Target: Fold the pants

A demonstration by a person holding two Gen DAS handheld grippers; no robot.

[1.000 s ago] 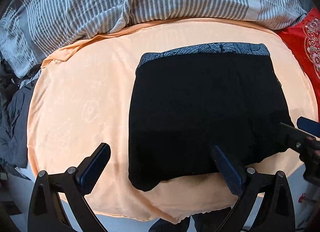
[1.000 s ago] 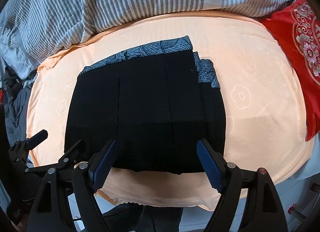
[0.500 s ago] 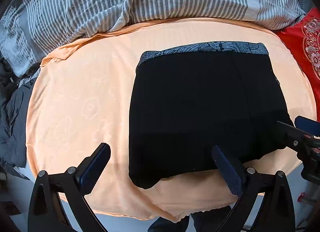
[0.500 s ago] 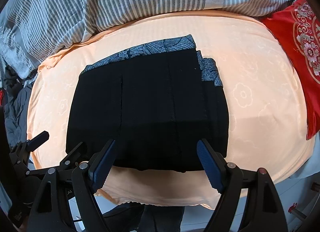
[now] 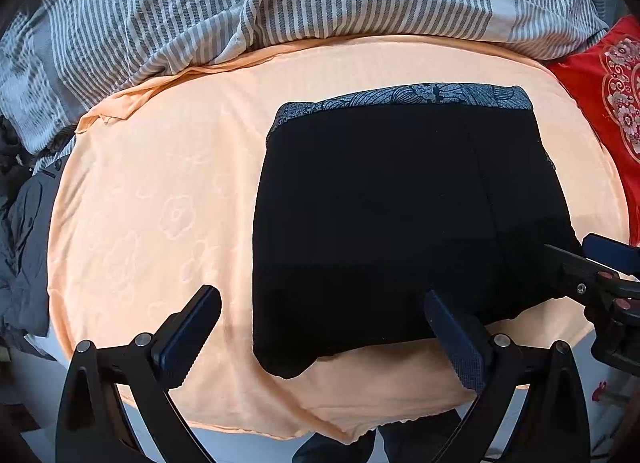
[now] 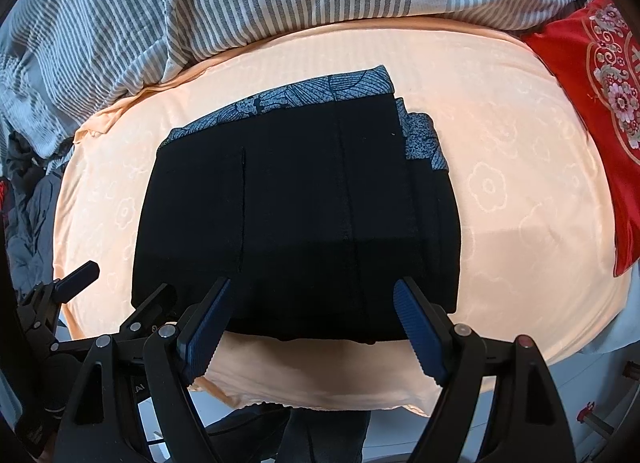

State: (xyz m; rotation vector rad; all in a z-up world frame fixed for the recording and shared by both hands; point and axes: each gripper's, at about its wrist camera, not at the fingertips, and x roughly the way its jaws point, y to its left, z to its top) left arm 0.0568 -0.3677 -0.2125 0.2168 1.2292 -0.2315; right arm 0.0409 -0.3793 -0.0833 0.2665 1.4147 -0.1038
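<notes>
1. Left wrist view:
- The left gripper (image 5: 320, 339) had its fingers (image 5: 190, 337) spread wide w/ nothing between them; no fabric pinched.
- The pants (image 5: 384, 215) lay flat on the peach sheet (image 5: 152, 199) of the bed, already folded to a compact black block, patterned waistband (image 5: 404, 97) along the far edge.
- The block sat ahead of the fingers and off to the right: the left finger hung over bare sheet, the right one over the block's near edge.
- Near left corner of the block (image 5: 280, 367) bulged out a bit, just beyond the gap between the fingers.
- The right gripper (image 5: 592, 263) poked in from the right edge, over the block's near right corner.

2. Right wrist view:
- The right gripper (image 6: 312, 327) was also spread wide and empty, both fingers (image 6: 420, 331) over the near hem.
- Here the block (image 6: 296, 215) lay straight ahead, roughly centred betw. the fingers, its longer side running left-right across the view; some waistband stuck out at the far right (image 6: 424, 139).
- The left gripper (image 6: 80, 287) showed at lower left, by the near left corner.

3. Judgement:
- Fold looked near done.
- If another fold is meant, the near edge is what both grippers are closest to, the right one better centred on it, the left one nearer the loose corner.
- Which comes next I can't tell.
</notes>
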